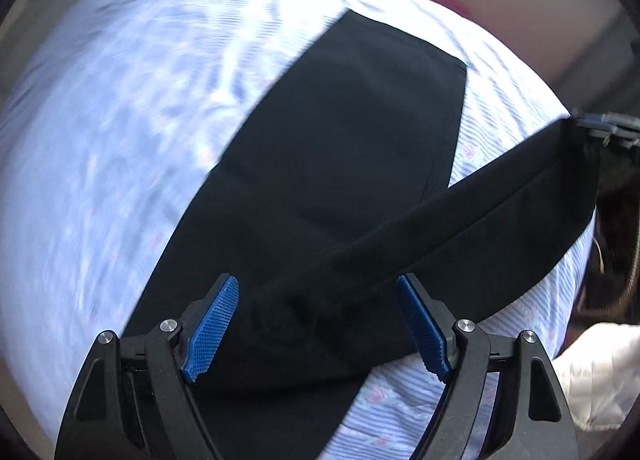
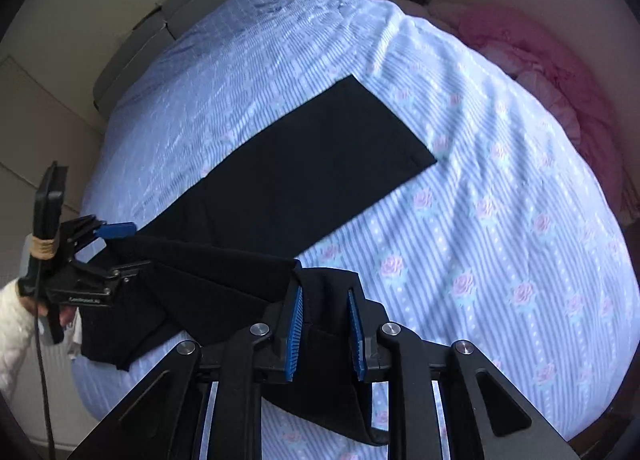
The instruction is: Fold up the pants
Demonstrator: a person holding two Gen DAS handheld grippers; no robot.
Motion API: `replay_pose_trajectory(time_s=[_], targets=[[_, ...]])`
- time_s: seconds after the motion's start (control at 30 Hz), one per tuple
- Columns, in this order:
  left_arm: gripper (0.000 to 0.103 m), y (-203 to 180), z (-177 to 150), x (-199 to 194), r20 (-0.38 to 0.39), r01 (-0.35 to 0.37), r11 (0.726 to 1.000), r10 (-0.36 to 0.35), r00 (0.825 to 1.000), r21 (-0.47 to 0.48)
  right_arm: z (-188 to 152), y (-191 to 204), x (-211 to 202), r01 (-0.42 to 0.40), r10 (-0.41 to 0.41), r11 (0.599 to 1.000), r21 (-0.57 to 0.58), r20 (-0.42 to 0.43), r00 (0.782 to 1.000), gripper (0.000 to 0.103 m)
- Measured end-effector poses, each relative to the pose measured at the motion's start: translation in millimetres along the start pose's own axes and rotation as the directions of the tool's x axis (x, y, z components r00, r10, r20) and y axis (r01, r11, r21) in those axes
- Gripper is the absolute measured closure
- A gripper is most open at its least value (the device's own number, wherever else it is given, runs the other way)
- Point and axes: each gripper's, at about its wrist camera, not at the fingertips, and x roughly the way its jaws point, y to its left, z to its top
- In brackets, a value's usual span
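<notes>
The pants (image 2: 304, 176) lie half flat on the bed (image 2: 500, 244), waist end lifted by the right gripper (image 2: 324, 334) pinching it, left gripper (image 1: 318, 326) wide open around the band, and this soft floppy fabric looks easiest grabbed at the waistband corners.

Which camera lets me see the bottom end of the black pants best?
The right wrist view: the pants lie flat on the bedsheet, with the whole leg end sharp and uncovered. In the left wrist view that end also shows, but blurrier and more stretched.
</notes>
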Motion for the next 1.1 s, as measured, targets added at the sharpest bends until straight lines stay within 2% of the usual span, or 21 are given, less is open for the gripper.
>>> replay_pose_trajectory(time_s=[0.1, 0.13, 0.2, 0.23, 0.27, 0.37, 0.43, 0.47, 0.5, 0.6, 0.7, 0.77, 0.83, 0.9, 0.93, 0.97, 1.0, 1.03, 1.1], targets=[[0.022, -2, 24, 27, -0.083, 0.124, 0.991, -0.120, 0.989, 0.052, 15, 5, -12, 0.028, -0.026, 0.999, -0.043, 0.040, 0.999, 0.081], [0.030, -3, 30, 35, -0.111, 0.143, 0.988, -0.137, 0.984, 0.050, 19, 6, -14, 0.033, -0.031, 0.998, -0.049, 0.051, 0.998, 0.081], [0.081, -4, 40, 40, -0.130, 0.176, 0.983, -0.168, 0.977, 0.057, 31, 6, -17, 0.050, -0.046, 0.997, -0.056, 0.071, 0.996, 0.082], [0.089, -3, 44, 36, -0.114, 0.192, 0.980, -0.185, 0.976, 0.054, 37, 3, -19, 0.059, -0.055, 0.997, -0.052, 0.081, 0.995, 0.083], [0.090, -1, 48, 31, -0.095, 0.199, 0.979, -0.194, 0.976, 0.051, 46, 1, -20, 0.071, -0.067, 0.996, -0.046, 0.093, 0.993, 0.083], [0.090, 14, 70, 17, -0.022, 0.189, 0.982, -0.189, 0.982, 0.019, 75, -7, -18, 0.096, -0.089, 0.995, -0.040, 0.137, 0.987, 0.084], [0.090, 29, 85, 19, -0.006, 0.179, 0.983, -0.179, 0.984, -0.034, 99, -13, -10, 0.109, -0.102, 0.994, -0.032, 0.155, 0.983, 0.087], [0.090, 36, 92, 23, -0.002, 0.162, 0.985, -0.162, 0.987, -0.056, 114, -17, -2, 0.110, -0.104, 0.993, -0.032, 0.158, 0.982, 0.090], [0.089, 46, 101, 31, -0.002, 0.131, 0.987, -0.132, 0.991, -0.092, 127, -20, 8, 0.121, -0.115, 0.992, -0.033, 0.161, 0.980, 0.098], [0.088, 71, 117, 55, -0.040, 0.096, 0.976, -0.106, 0.994, -0.194, 169, -33, 54, 0.115, -0.111, 0.993, -0.023, 0.118, 0.987, 0.098], [0.088, 80, 130, 68, -0.032, 0.004, 0.970, -0.012, 0.999, -0.241, 194, -31, 100, 0.177, -0.173, 0.983, -0.056, 0.076, 0.982, 0.098], [0.089, 83, 140, 65, 0.010, -0.062, 0.962, 0.068, 0.998, -0.264, 203, -25, 107, 0.214, -0.205, 0.973, -0.086, 0.106, 0.973, 0.098], [0.088, 90, 147, 60, 0.031, -0.066, 0.947, 0.080, 0.996, -0.313, 219, -16, 113, 0.241, -0.225, 0.963, -0.123, 0.133, 0.965, 0.098], [0.082, 95, 148, 47, 0.059, -0.047, 0.930, 0.074, 0.996, -0.366, 236, -13, 114, 0.215, -0.199, 0.969, -0.119, 0.131, 0.971, 0.098], [0.078, 96, 145, 36, 0.086, -0.044, 0.922, 0.083, 0.993, -0.385, 238, -12, 109, 0.203, -0.187, 0.973, -0.113, 0.133, 0.973, 0.094], [0.065, 95, 141, 25, 0.101, -0.051, 0.921, 0.097, 0.990, -0.386, 239, -11, 103, 0.191, -0.177, 0.976, -0.103, 0.132, 0.975, 0.090], [0.056, 91, 136, 10, 0.129, -0.061, 0.922, 0.119, 0.984, -0.381, 236, -13, 94, 0.170, -0.158, 0.982, -0.085, 0.131, 0.979, 0.074], [0.054, 84, 130, -4, 0.157, -0.073, 0.925, 0.140, 0.977, -0.373, 228, -16, 85, 0.154, -0.144, 0.986, -0.069, 0.135, 0.980, 0.057], [0.045, 68, 115, -26, 0.190, -0.087, 0.930, 0.163, 0.968, -0.358, 209, -27, 67, 0.142, -0.135, 0.989, -0.034, 0.154, 0.979, 0.051]])
